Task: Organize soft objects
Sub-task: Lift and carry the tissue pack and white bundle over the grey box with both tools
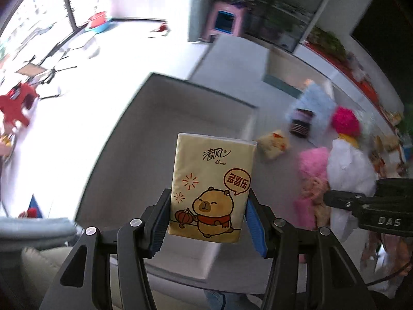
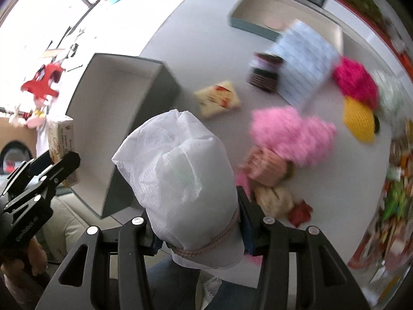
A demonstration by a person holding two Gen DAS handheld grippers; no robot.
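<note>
White tabletop (image 2: 211, 20), grey box (image 2: 116, 108) as landmark: left gripper (image 1: 209, 222) clamping tissue pack (image 1: 211, 188) above it, right gripper (image 2: 198, 230) clamping white pouch (image 2: 178, 178) beside it.

A red stool (image 1: 14, 104) stands on the bright floor (image 1: 77, 118), well apart from the white bench (image 2: 206, 25). Farther back, a red basin (image 1: 98, 16) sits in a blue one by the window. A pink cabinet (image 1: 224, 18) with a blue front stands beyond the bench's far end, beside a glass-fronted shelf (image 1: 286, 13). A red-edged ledge (image 1: 361, 82) with greenery runs along the right, blurred.
</note>
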